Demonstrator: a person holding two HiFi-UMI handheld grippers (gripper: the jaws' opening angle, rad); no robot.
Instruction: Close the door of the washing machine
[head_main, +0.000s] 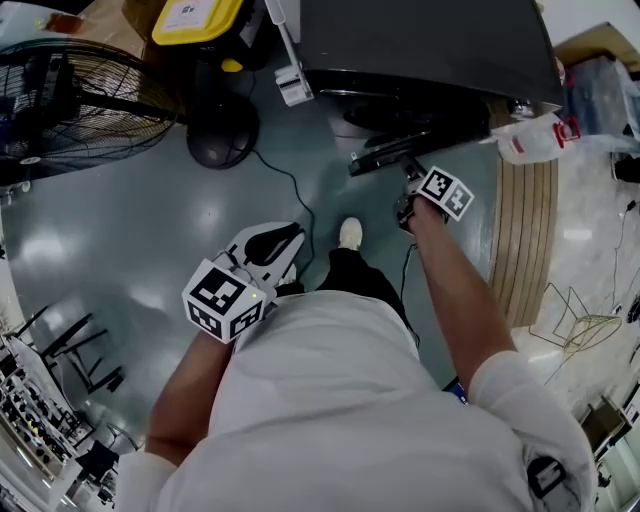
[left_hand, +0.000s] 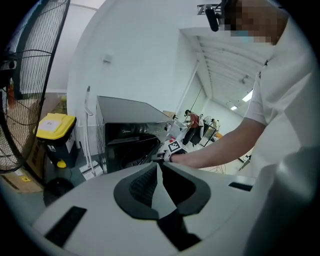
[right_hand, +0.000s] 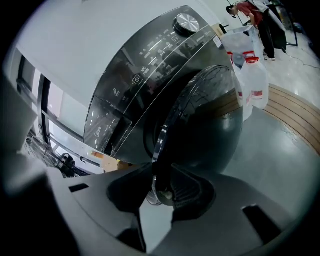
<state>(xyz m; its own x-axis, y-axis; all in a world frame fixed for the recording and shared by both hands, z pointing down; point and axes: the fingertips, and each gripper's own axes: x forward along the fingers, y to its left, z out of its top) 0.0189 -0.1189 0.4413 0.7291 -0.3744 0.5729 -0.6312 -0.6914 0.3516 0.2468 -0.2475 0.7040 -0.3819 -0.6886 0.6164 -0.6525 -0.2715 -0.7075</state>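
Note:
The dark front-loading washing machine (head_main: 430, 40) stands at the top of the head view. Its round door (head_main: 390, 155) hangs partly open, swung out over the floor. My right gripper (head_main: 408, 170) reaches out to the door's free edge. In the right gripper view the door (right_hand: 205, 125) fills the middle, and its clear rim runs down between the jaws of my right gripper (right_hand: 159, 172), which close on it. My left gripper (head_main: 295, 238) is held back near the person's waist, shut and empty. In its own view, my left gripper (left_hand: 158, 165) points toward the machine (left_hand: 125, 135).
A floor fan (head_main: 80, 100) and a yellow-lidded bin (head_main: 195, 20) stand left of the machine. A white jug (head_main: 535, 135) sits on a wooden strip (head_main: 525, 230) at the right, with a wire rack (head_main: 575, 320) beyond. The person's shoe (head_main: 350, 233) is on the grey floor.

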